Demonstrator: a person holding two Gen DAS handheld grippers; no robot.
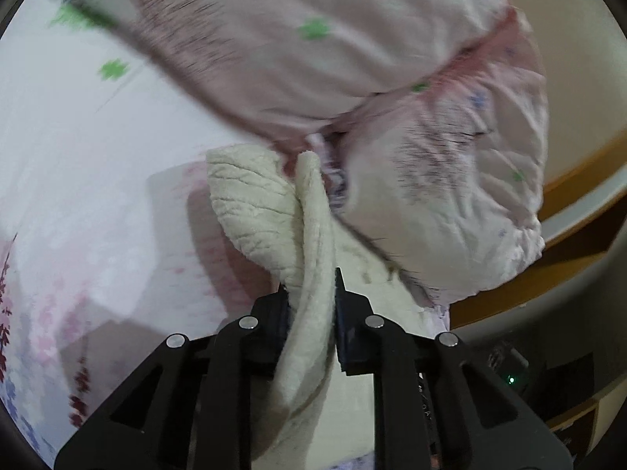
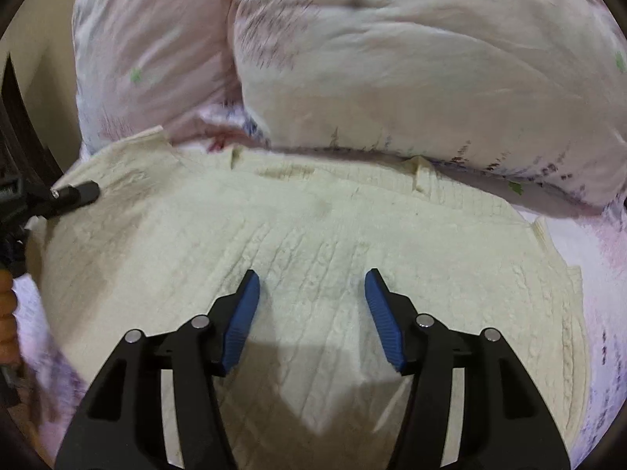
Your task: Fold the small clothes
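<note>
One cream cable-knit sweater (image 2: 313, 243), spread on the bed against the pillows (image 2: 392, 58).
Soft, thick, light knit; likely to sag and stretch, so best taken at hems, cuffs or shoulder edges, not mid-panel. Left tool (image 1: 311, 286) pinched narrow on a bunched sleeve or edge near the bed's left side, fabric lifted clear of the floral bedsheet (image 1: 78, 156). Right tool (image 2: 312, 274) half open above the sweater's middle, holding nothing.

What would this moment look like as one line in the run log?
step: folding | left gripper: shut on cream knit garment edge | right gripper: open over garment | surface: floral bedsheet | pillows behind
</note>
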